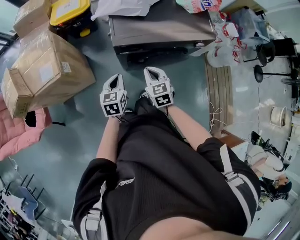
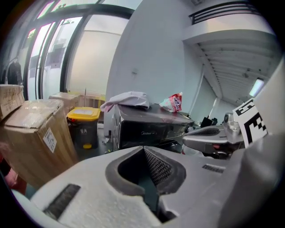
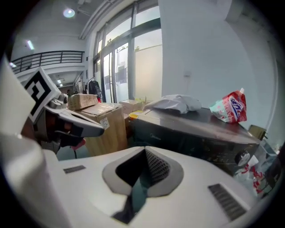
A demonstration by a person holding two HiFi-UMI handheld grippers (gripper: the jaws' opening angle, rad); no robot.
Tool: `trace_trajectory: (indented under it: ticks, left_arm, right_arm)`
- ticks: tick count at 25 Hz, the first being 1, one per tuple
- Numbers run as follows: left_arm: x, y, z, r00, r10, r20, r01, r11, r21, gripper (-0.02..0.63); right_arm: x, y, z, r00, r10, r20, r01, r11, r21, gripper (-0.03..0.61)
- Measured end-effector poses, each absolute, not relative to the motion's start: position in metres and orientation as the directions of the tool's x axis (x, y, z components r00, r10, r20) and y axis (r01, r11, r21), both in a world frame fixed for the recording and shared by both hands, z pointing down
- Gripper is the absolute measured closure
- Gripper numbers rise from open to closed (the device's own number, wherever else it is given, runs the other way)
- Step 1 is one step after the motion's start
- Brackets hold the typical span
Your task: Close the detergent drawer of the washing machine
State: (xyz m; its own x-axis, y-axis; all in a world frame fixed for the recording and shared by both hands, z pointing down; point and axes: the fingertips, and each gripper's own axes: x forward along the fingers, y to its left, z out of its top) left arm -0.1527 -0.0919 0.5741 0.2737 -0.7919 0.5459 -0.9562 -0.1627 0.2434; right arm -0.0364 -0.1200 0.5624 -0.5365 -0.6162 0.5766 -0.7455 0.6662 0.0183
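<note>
Black clothing (image 1: 154, 159) shows only from above — left tongs (image 2: 143, 149), right tongs (image 3: 144, 151) pressed together.

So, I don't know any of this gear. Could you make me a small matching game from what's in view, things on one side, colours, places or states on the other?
Things
1. cardboard box
2. bin lid
3. printed pouch
4. left gripper

Descriptions
a. yellow
b. lying on top of the washing machine
c. jaws shut, nothing between them
d. brown, taped, on the floor

Pairs: 1-d, 2-a, 3-b, 4-c
</note>
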Motion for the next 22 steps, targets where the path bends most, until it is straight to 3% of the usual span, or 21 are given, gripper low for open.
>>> trace_trajectory:
  ticks: [3, 9, 16, 22]
  left_arm:
    - [-0.156, -0.071, 0.549, 0.281, -0.829, 0.483, -0.957, -0.207, 0.202, 0.607]
    - [-0.155, -0.034, 0.511, 0.321, -0.875, 0.362, -0.928, -0.216, 0.302, 0.607]
    - [-0.16, -0.022, 0.436, 0.317, -0.913, 0.257, -0.944, -0.278, 0.179, 0.607]
    - [-0.132, -0.046, 0.423, 0.278, -0.93, 0.24, -0.957, -0.245, 0.157, 0.607]
  right_arm:
    - [-0.032, -0.099, 0.539, -0.562, -0.625, 0.543, -0.708, 0.702, 0.075, 0.572]
    - [-0.007, -0.068, 0.481, -0.616, -0.639, 0.46, -0.644, 0.745, 0.173, 0.574]
    - [0.038, -0.083, 0.409, -0.655, -0.651, 0.384, -0.611, 0.755, 0.238, 0.574]
    - [0.027, -0.09, 0.406, -0.719, -0.622, 0.312, -0.619, 0.776, 0.12, 0.574]
